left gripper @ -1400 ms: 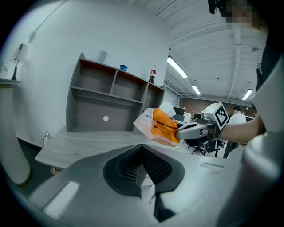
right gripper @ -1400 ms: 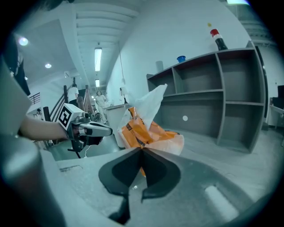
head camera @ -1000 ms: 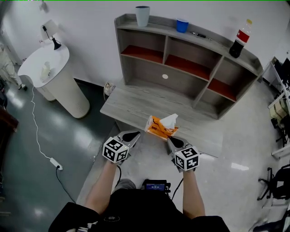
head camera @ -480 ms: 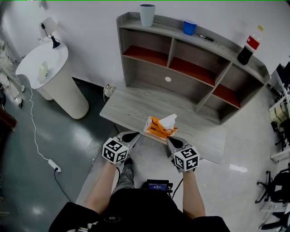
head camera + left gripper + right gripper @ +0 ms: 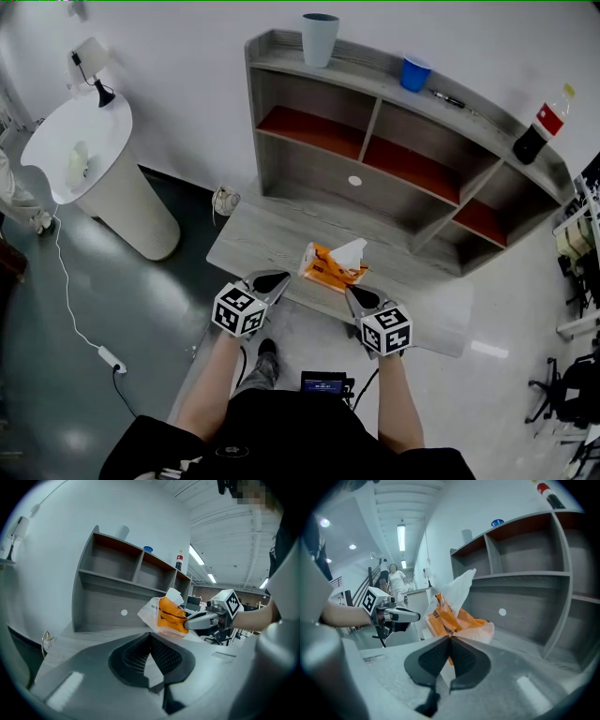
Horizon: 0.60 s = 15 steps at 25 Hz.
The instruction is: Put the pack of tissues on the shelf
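- Orange and white, the pack of tissues [image 5: 333,264] is up in the air over the near edge of the grey desk [image 5: 253,234]. The shelf [image 5: 314,169] stands at the back of that desk.
- The right gripper [image 5: 353,291] has its jaws squeezed shut on the near, lower edge of the pack. In the right gripper view, orange wrap shows in the slit where the two jaws meet.
- The left gripper [image 5: 284,276] has its jaws pressed together too. Its tip sits right at the clear wrap on the pack's left end. I cannot tell if it nips the wrap or only touches it.
- So the pack sticks out past both tips, on the side toward the shelf. One white tissue pokes up from its top.
- The step now, I think, is carrying the pack over to the shelf.
- To do it well, squeeze hard, because only a thin bit of wrap is pinched and it could slip out.
- Move both grippers together, so the wrap is not pulled apart.
- Pick an empty box in the shelf. The top already has a grey cup [image 5: 320,37], a blue cup [image 5: 414,73] and a bottle [image 5: 541,131].
- Go in straight, so the pack does not bump the walls between the boxes.
- Let go only when the pack sits flat.
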Tool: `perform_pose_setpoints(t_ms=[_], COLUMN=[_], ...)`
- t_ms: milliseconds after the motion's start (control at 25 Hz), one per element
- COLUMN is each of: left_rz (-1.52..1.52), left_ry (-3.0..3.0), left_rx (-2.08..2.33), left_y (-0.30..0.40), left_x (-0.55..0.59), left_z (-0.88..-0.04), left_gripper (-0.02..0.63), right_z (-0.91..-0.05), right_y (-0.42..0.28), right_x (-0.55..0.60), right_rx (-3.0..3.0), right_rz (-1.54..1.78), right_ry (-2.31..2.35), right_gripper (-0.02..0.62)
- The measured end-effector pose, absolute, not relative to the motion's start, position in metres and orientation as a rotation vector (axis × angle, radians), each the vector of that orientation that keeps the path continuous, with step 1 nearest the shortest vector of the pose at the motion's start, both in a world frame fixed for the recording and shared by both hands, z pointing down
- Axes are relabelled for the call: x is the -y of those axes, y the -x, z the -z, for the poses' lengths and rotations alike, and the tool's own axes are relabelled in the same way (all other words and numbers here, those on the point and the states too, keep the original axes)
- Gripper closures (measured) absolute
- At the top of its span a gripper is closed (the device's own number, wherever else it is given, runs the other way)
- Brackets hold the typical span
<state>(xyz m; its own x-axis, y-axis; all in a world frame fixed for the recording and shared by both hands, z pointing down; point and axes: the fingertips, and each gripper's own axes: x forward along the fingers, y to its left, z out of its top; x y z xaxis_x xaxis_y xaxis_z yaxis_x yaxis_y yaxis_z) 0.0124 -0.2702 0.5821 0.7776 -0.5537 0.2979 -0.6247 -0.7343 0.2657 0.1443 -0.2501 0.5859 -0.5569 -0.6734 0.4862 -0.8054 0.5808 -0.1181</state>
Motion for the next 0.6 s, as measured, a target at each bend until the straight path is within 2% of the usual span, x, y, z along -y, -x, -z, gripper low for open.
perform_pose_setpoints(t_ms=[600], left_rz=[-0.306], left_ry=[-2.652], left_rx=[0.794], left_y=[0.023], left_x=[0.364], left_z=[-0.585], left_gripper=[0.604], right_z=[-0.587], right_y=[-0.103], right_x=[0.335], right_rx=[2.382], right_rz=[-0.49], right_ry=[-1.278], right_gripper=[0.591])
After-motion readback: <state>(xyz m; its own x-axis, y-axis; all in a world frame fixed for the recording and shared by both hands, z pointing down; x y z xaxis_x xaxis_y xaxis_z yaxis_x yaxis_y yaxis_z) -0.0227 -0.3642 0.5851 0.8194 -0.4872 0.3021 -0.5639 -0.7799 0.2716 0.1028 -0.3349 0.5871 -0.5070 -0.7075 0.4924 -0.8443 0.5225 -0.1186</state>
